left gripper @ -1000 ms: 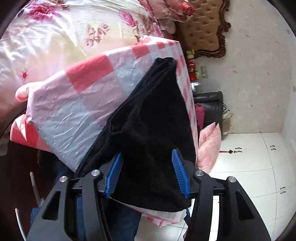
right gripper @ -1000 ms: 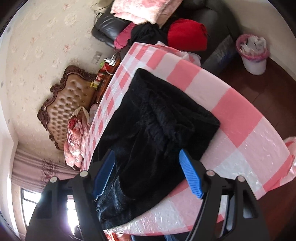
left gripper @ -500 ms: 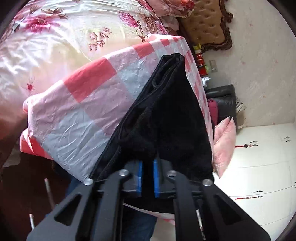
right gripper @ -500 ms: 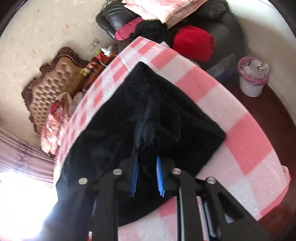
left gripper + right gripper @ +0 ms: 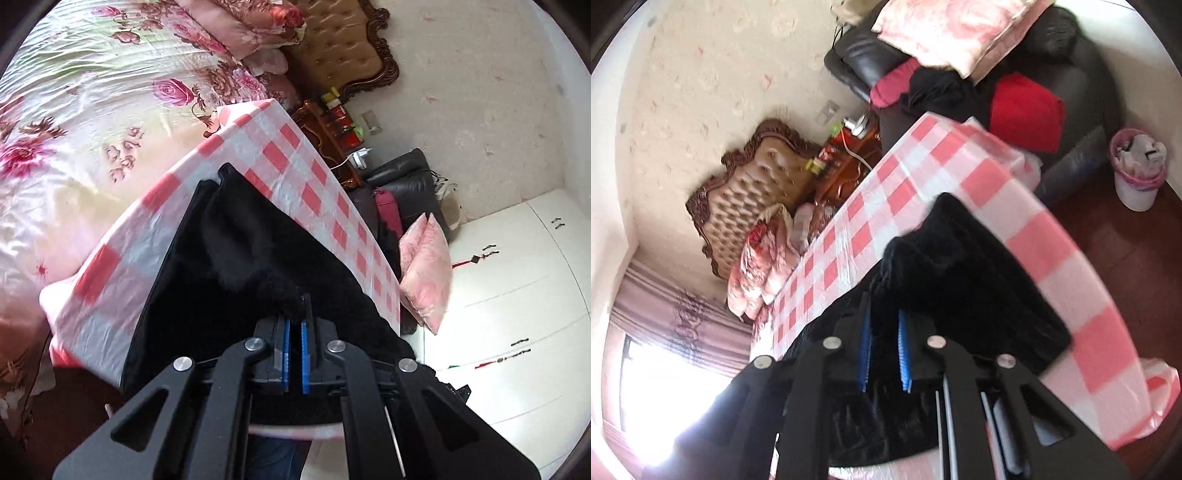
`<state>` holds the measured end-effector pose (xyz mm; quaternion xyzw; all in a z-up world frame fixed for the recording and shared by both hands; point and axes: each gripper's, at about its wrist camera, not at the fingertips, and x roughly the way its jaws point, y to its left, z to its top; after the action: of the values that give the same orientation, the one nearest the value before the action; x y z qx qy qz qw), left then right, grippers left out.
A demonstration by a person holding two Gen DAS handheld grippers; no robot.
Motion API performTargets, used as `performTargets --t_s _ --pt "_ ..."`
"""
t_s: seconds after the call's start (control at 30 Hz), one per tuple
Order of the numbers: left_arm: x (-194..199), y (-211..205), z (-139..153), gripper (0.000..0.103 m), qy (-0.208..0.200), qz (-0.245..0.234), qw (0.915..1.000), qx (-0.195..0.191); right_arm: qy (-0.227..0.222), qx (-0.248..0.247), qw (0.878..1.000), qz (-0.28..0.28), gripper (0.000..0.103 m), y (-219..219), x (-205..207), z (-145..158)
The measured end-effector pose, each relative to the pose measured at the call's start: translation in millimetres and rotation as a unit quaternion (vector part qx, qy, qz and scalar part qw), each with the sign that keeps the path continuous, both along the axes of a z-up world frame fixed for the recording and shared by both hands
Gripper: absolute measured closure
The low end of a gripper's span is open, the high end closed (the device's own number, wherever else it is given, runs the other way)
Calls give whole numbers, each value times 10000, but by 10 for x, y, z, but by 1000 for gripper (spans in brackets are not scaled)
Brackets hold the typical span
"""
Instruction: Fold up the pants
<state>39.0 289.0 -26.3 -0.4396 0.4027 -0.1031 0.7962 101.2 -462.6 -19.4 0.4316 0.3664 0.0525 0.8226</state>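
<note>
Black fleecy pants [image 5: 236, 266] lie folded on a table with a pink and white checked cloth [image 5: 295, 158]. My left gripper [image 5: 294, 317] is shut on a bunched edge of the pants at their near end and holds it raised. In the right wrist view the pants [image 5: 979, 280] stretch away over the cloth [image 5: 1052, 236]. My right gripper [image 5: 884, 325] is shut on the near edge of the pants, with black fabric pinched between its blue pads.
A bed with a floral cover [image 5: 92, 110] lies left of the table, with a tufted headboard [image 5: 343, 44] behind. A dark sofa [image 5: 1052, 81] with cushions and clothes stands beyond the table. A small bin [image 5: 1137, 170] stands on the wooden floor. White cupboards [image 5: 517, 295] are on the right.
Both grippers were open around the near edge of the pants, then closed on the fabric. Now both have lifted it up and pulled back, so more of the table shows.
</note>
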Motion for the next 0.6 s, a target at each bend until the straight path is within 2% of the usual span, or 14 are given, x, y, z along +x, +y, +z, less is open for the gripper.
performTargets --t_s 0.03,0.17,0.23,0.27,0.33,0.47,0.6 --pt "-89 -11 -72 100 57 7 10000 -38 59 -43 10000 -40 90 -29 -89 -57" --pt "-346 -12 -869 100 803 56 9965 -206 654 -91 9978 -44 90 -65 -276 -599" --pt "-401 -4 -1147 100 1002 105 9946 -238 902 -184 9957 -90 90 -61 -312 -834" --pt "-442 15 -1186 100 870 142 9956 -312 868 -153 9961 -91 90 -69 -334 -884" --pt "-466 13 -1130 100 787 132 9966 -188 829 -179 9964 -95 90 -73 -353 -884" --pt "-493 0 -1004 100 640 131 9979 -14 692 -569 9959 -124 90 9 -399 -716" --pt "-576 -25 -907 100 480 143 9987 18 563 -735 9957 -71 90 72 -444 -620"
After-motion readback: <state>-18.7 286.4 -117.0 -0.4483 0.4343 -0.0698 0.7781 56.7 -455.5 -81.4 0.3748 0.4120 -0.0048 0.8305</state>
